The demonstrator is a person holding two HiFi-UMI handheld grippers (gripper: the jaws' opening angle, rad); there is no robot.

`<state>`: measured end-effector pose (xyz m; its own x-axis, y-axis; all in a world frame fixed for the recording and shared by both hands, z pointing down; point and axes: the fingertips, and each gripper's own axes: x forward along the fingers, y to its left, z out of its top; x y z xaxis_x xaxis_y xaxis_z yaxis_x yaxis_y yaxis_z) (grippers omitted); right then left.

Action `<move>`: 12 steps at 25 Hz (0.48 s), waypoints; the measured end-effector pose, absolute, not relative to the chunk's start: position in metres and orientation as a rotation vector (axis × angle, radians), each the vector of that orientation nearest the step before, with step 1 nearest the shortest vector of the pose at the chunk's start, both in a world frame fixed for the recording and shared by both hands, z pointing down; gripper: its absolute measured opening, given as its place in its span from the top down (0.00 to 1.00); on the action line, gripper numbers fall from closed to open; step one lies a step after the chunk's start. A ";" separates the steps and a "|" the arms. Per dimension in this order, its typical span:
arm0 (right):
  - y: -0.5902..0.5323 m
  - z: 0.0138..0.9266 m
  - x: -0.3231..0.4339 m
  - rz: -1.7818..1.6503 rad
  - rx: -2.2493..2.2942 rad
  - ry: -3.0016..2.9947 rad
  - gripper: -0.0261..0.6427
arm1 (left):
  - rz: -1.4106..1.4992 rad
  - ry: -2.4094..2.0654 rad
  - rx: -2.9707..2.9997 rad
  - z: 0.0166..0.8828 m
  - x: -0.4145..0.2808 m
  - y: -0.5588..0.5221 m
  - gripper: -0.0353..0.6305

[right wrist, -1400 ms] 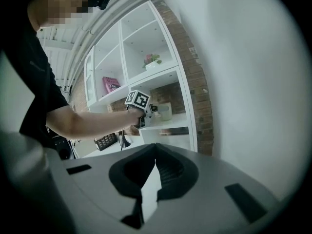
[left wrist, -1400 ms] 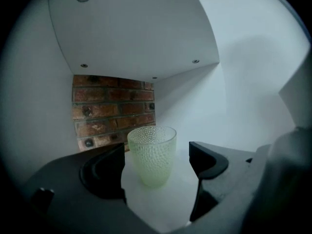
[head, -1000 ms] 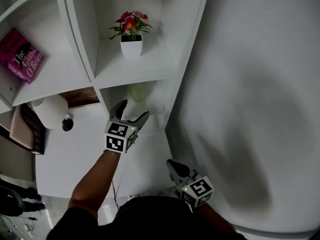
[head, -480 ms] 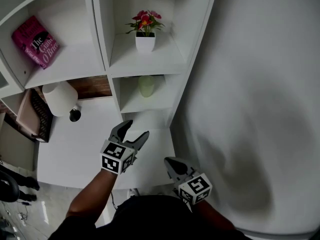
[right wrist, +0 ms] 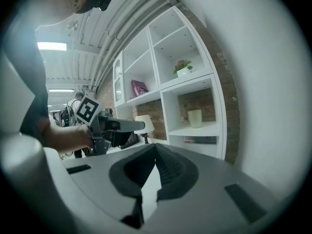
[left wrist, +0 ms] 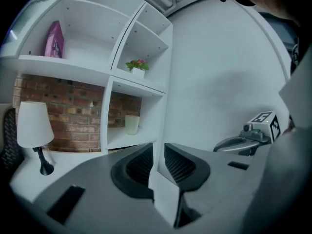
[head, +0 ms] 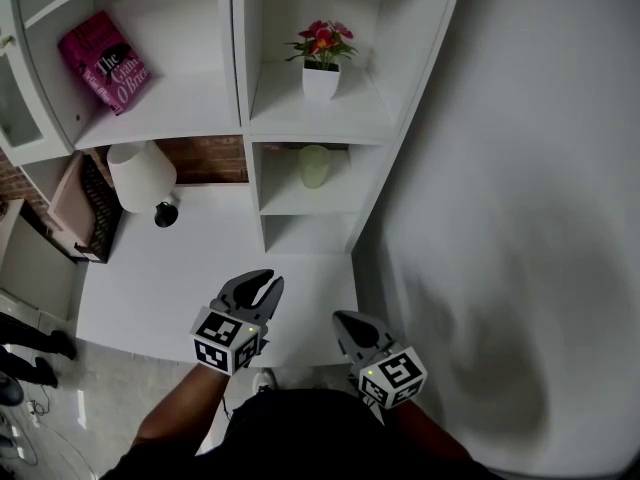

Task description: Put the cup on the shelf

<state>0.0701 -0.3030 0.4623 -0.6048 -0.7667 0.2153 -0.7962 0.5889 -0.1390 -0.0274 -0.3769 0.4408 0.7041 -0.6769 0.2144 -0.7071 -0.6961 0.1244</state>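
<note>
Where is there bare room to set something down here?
Widest: white desk in front of the lamp. Also the shelf right of the pink book, and either side of the cup. Crowded only around the lamp, at the desk's back-left.

We hold both grippers low and near our body, side by side but apart, each pointing away from us and tipped slightly downward. Our left gripper (head: pixel 260 288) sits to the left and reaches a little farther out. Its jaws have just been closing and now stand a narrow gap apart with nothing between them. Its marker cube (head: pixel 228 336) faces up, and our bare left forearm (head: pixel 178 418) runs back toward us. Our right gripper (head: pixel 347 321) has its jaws pressed together at the tips, empty, and our right forearm (head: pixel 432 436) is tucked in close.
</note>
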 end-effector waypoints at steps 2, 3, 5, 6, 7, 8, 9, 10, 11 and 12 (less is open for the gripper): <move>-0.302 0.460 0.069 0.328 1.324 -2.697 0.95 | 0.188 -1.142 2.702 0.440 -0.035 -0.369 0.86; -0.301 0.459 0.068 0.333 1.322 -2.705 0.95 | 0.173 -1.154 2.696 0.440 -0.038 -0.364 0.88; -0.299 0.458 0.066 0.350 1.316 -2.719 0.96 | 0.162 -1.171 2.679 0.442 -0.043 -0.353 0.90; -0.298 0.458 0.066 0.358 1.314 -2.723 0.96 | 0.162 -1.177 2.672 0.445 -0.045 -0.348 0.91; -0.297 0.458 0.066 0.364 1.314 -2.725 0.96 | 0.165 -1.179 2.668 0.447 -0.045 -0.342 0.91; -0.296 0.459 0.066 0.369 1.314 -2.726 0.96 | 0.170 -1.179 2.663 0.449 -0.046 -0.338 0.92; -0.295 0.459 0.067 0.373 1.313 -2.727 0.96 | 0.174 -1.179 2.658 0.451 -0.046 -0.333 0.92; -0.294 0.459 0.066 0.376 1.312 -2.728 0.96 | 0.177 -1.178 2.650 0.454 -0.047 -0.329 0.92; -0.292 0.459 0.066 0.378 1.310 -2.730 0.96 | 0.178 -1.178 2.641 0.456 -0.047 -0.325 0.93; -0.291 0.459 0.066 0.379 1.308 -2.731 0.96 | 0.179 -1.177 2.634 0.457 -0.046 -0.321 0.93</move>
